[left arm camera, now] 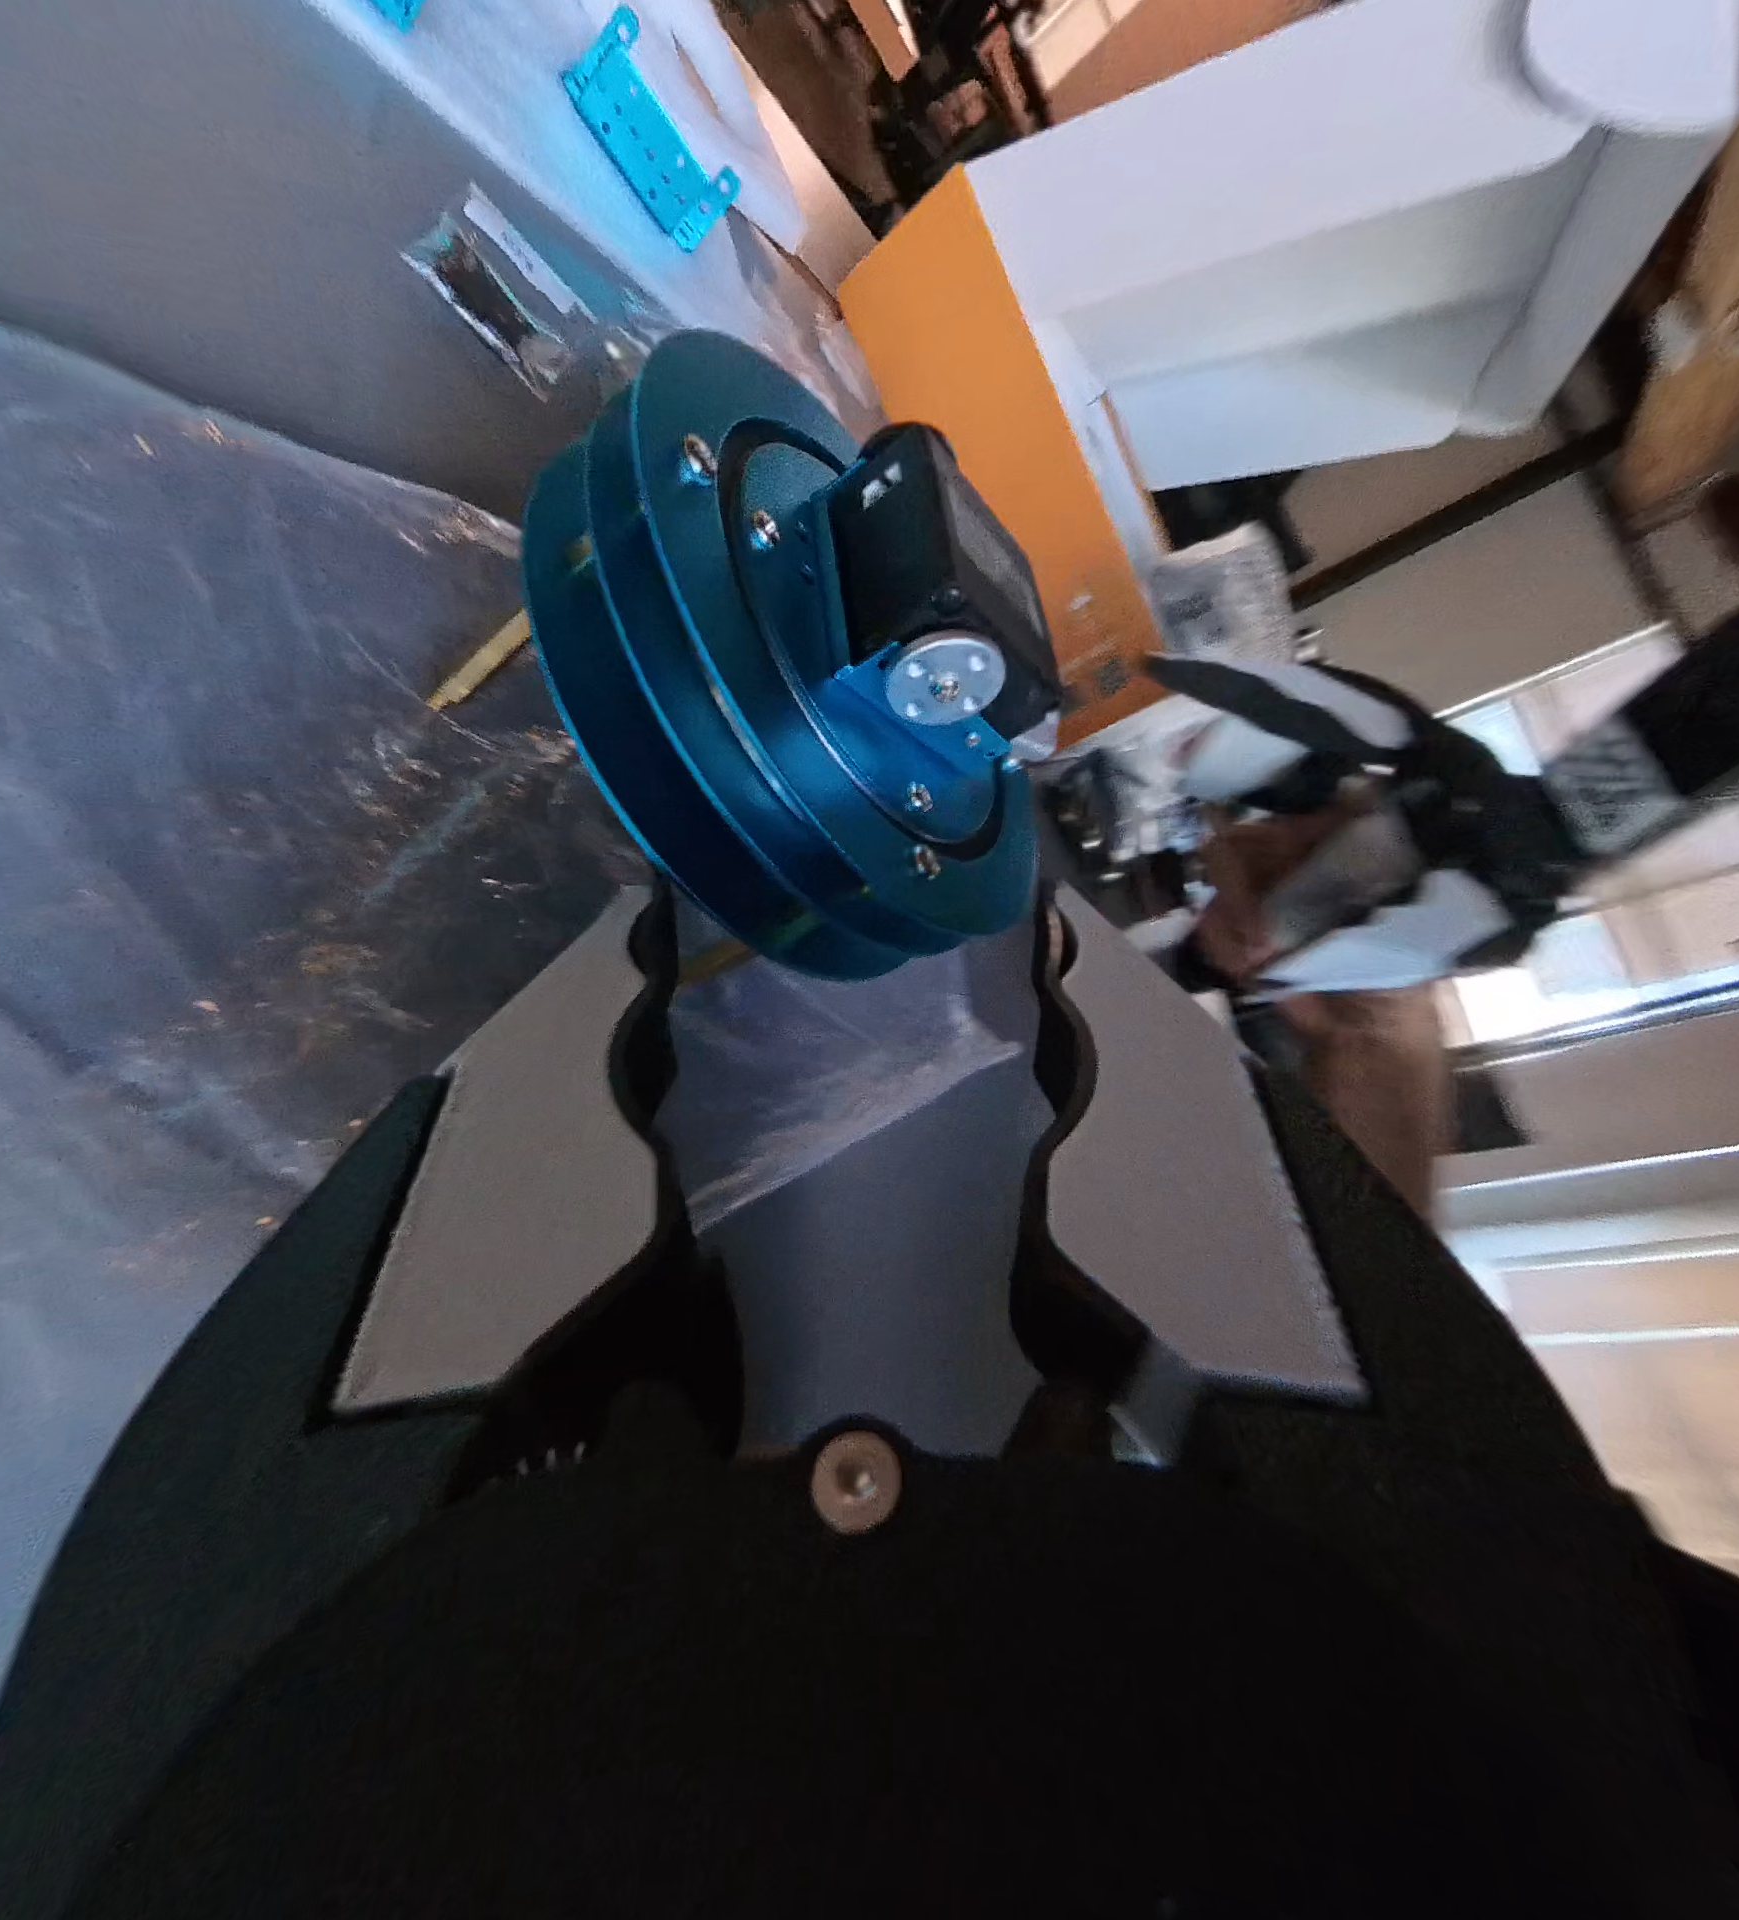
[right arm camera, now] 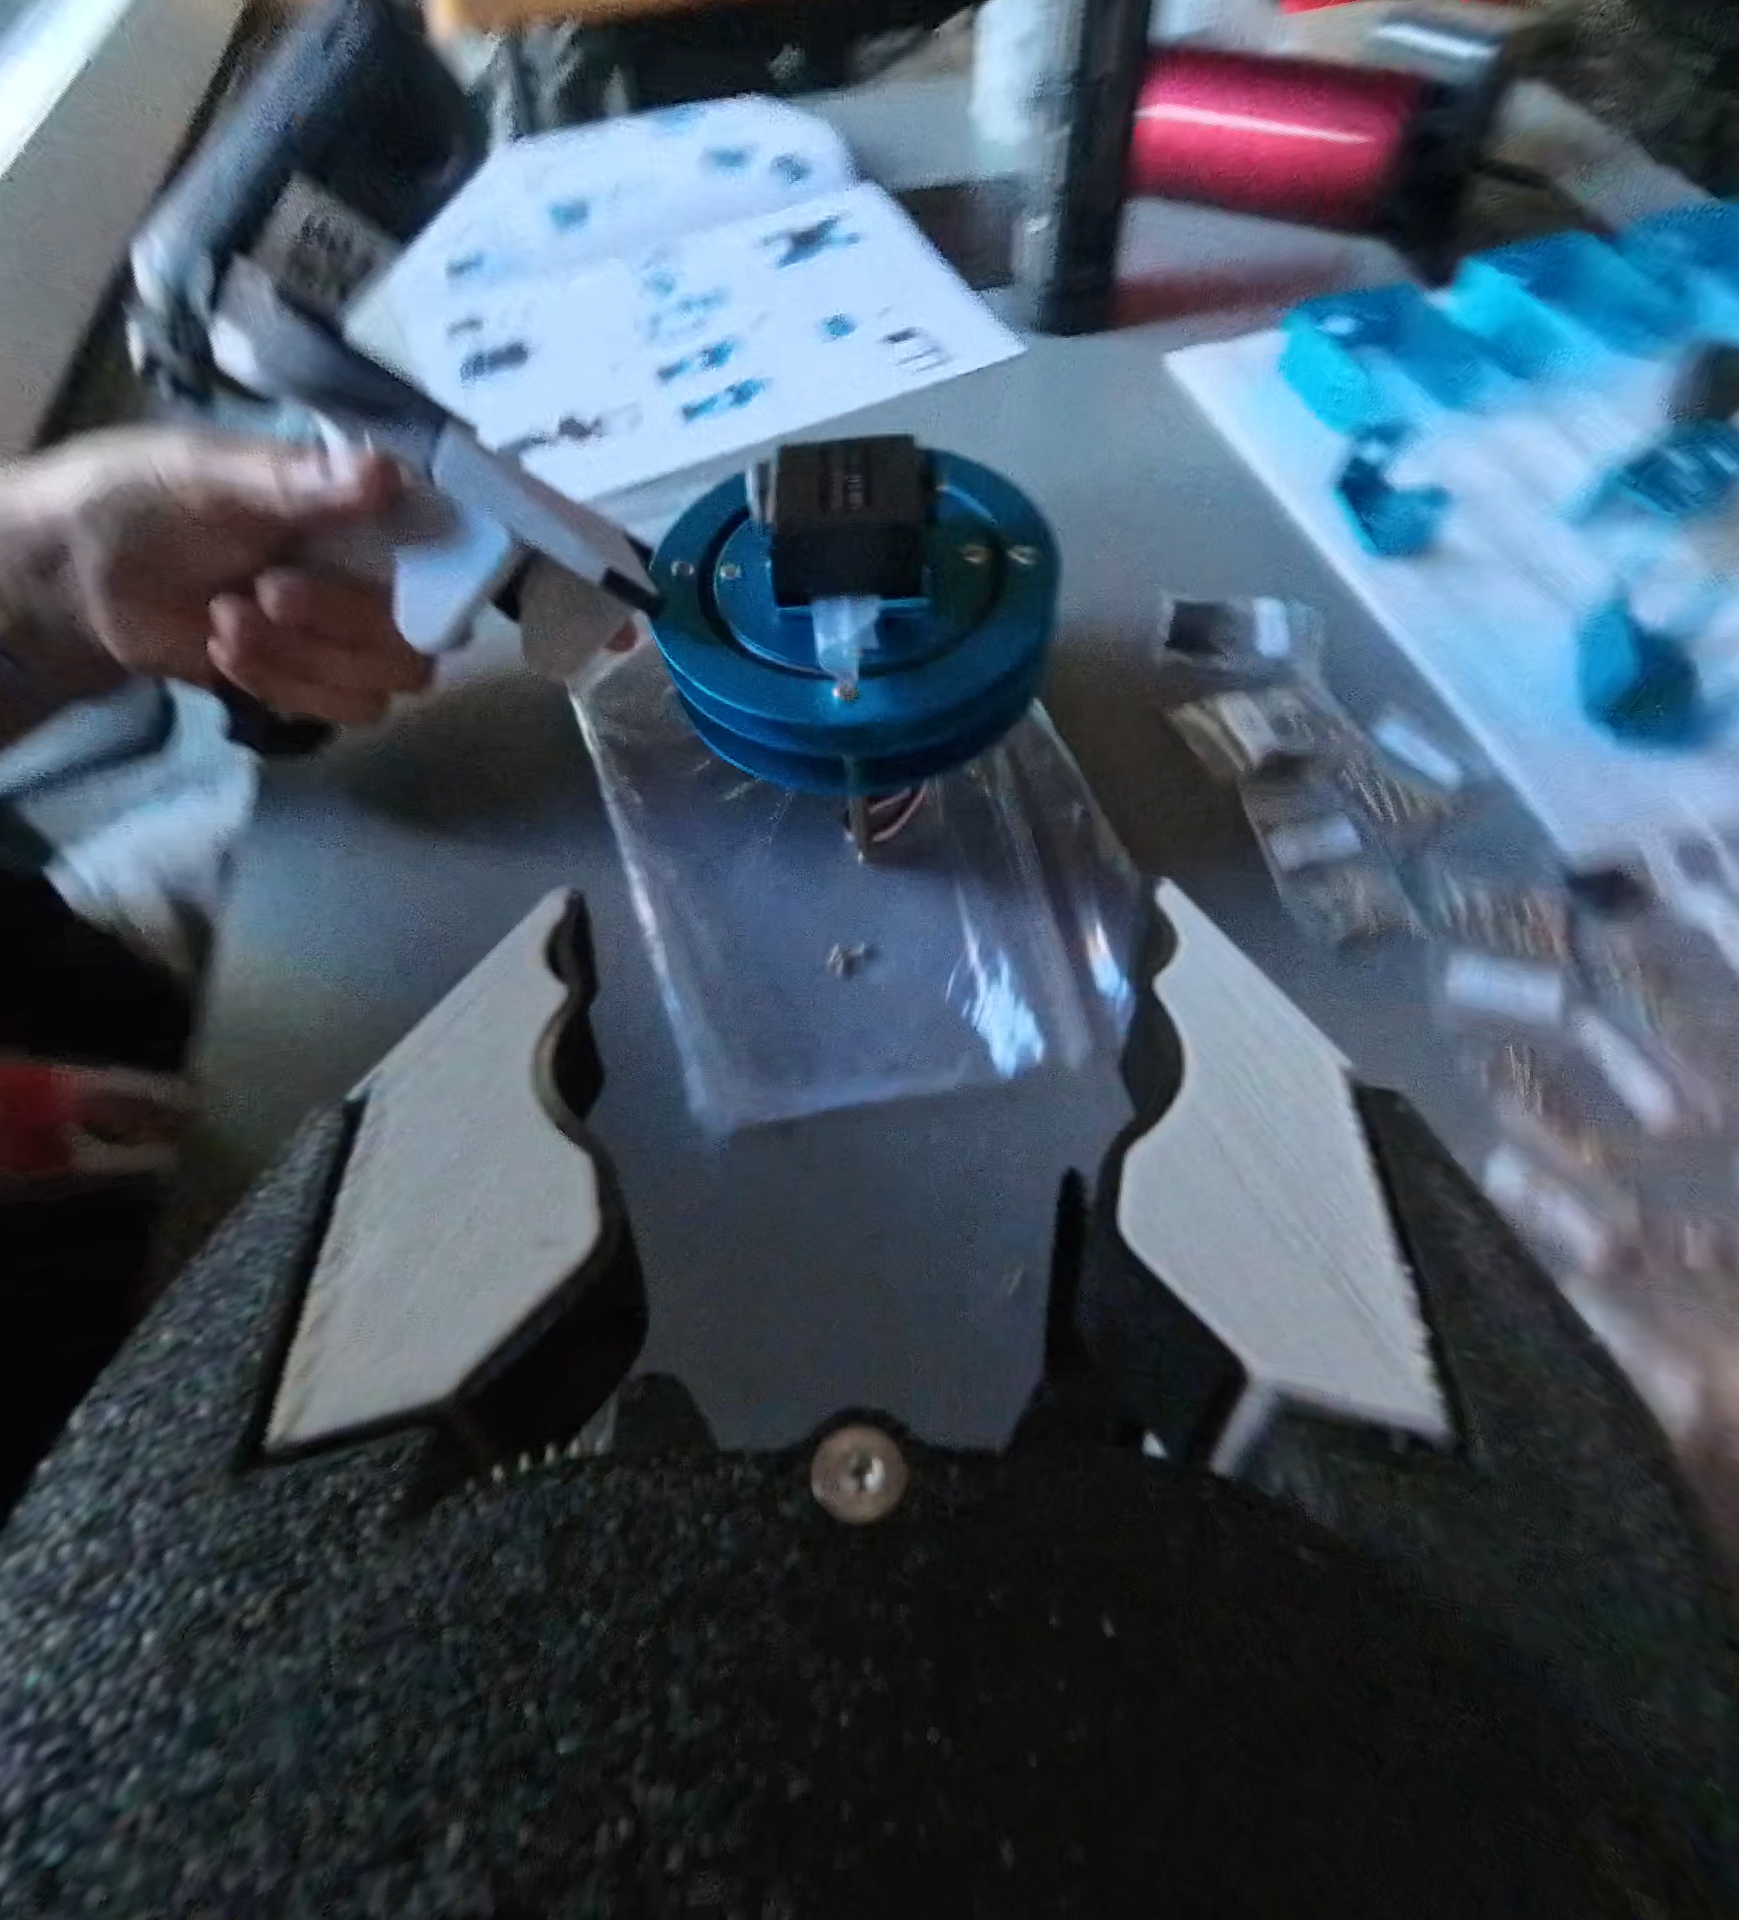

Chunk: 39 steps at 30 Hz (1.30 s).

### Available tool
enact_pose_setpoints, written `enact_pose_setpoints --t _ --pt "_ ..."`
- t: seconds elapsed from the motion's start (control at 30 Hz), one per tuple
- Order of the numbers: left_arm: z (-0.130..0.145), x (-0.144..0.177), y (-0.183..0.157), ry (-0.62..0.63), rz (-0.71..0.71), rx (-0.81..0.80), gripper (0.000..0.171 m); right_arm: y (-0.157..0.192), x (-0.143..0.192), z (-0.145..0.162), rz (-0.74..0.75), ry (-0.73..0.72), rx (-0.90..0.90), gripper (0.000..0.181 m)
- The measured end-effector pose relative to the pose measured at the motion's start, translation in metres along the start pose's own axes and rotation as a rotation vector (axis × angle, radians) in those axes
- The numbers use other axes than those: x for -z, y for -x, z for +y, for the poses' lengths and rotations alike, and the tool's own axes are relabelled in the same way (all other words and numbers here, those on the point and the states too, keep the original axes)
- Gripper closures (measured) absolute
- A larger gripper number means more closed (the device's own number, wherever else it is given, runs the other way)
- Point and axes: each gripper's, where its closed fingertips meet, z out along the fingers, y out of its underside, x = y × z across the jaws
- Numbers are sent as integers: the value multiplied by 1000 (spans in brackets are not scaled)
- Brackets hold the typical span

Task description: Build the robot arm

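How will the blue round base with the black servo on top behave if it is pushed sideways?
The blue round base looks like metal, so probably stiff and heavy for its size. The black servo standing on top may make it top-heavy, apt to tip. It sits partly on a clear plastic bag, so it may slide. The left gripper touches its rim.

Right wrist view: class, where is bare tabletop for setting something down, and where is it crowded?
Bare grey table lies left of the clear plastic bag, below the hand holding the left tool. It is crowded right of the blue round base: small packets, then blue brackets on a white sheet.
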Motion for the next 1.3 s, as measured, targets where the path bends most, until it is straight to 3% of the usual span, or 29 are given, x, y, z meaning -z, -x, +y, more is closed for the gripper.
enact_pose_setpoints --t 0.17,0.27,0.33,0.37,0.5,0.6,0.73,0.93,1.03,1.13,1.2,1.3 --pt "-9 -3 2 -57 70 194 104 -3 -78 0 -297 130 99 54" --pt "-17 -2 2 -92 114 262 110 -7 -106 7 -289 185 219 64" --pt "-17 -2 10 -90 112 313 130 -6 -115 5 -285 186 251 70" --pt "-17 -2 10 -93 131 328 131 -9 -117 4 -265 188 268 75" --pt "-21 2 8 -58 146 344 137 -7 -115 4 -212 237 268 78" --pt "-33 12 -11 1 184 297 138 -1 -102 -15 -95 232 290 79" --pt "-46 23 -33 212 235 188 138 11 -83 -33 102 283 185 79" --pt "-45 21 -19 640 269 52 139 33 -94 -12 439 294 -165 79" --pt "-44 19 -9 831 327 58 138 43 -104 -8 513 259 -351 79" --pt "-45 17 -1 1003 376 -23 139 48 -109 -6 595 295 -424 81" --pt "-46 15 2 1073 395 -116 139 49 -113 -2 608 314 -463 81" --pt "-46 8 5 1125 415 -135 139 46 -114 1 599 303 -509 84"
